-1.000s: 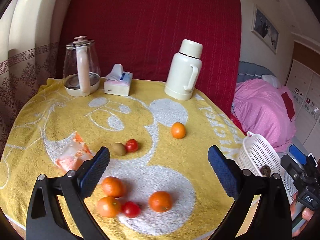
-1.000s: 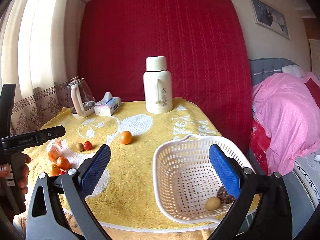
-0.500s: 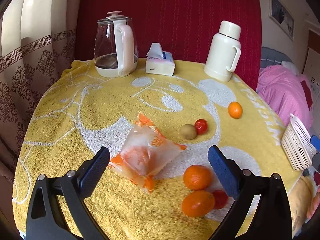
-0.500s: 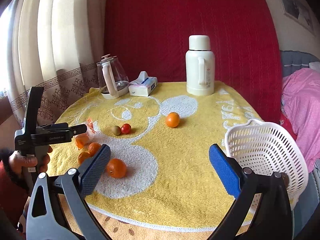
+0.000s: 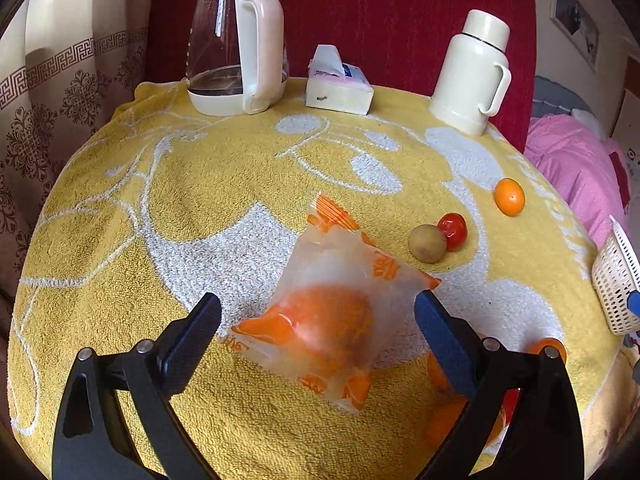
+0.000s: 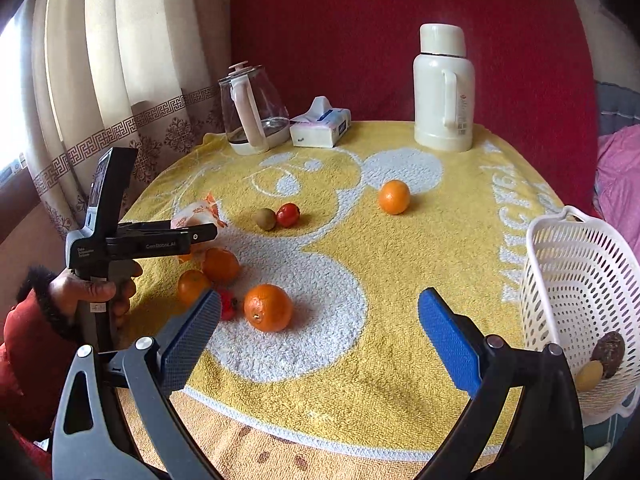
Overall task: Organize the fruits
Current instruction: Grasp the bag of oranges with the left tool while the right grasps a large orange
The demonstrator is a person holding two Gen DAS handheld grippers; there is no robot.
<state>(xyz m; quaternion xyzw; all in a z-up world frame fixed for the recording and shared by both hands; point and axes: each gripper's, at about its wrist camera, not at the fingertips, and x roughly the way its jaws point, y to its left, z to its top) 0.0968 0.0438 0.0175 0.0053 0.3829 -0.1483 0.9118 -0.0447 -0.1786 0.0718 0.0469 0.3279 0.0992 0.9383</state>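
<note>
Bagged orange [image 5: 324, 326] on yellow towel [image 5: 200, 184], sits between our left gripper [image 5: 318, 330] fingers, no contact seen | left jaws spread | right gripper [image 6: 320, 338] spread, over towel near loose orange [image 6: 267, 307] | white basket [image 6: 576, 280] at right edge

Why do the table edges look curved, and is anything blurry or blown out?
Left wrist view: fisheye bends the yellow towel into a dome; the bagged orange looks soft through its wrapper. Right wrist view: the window-lit curtain is overexposed.
</note>
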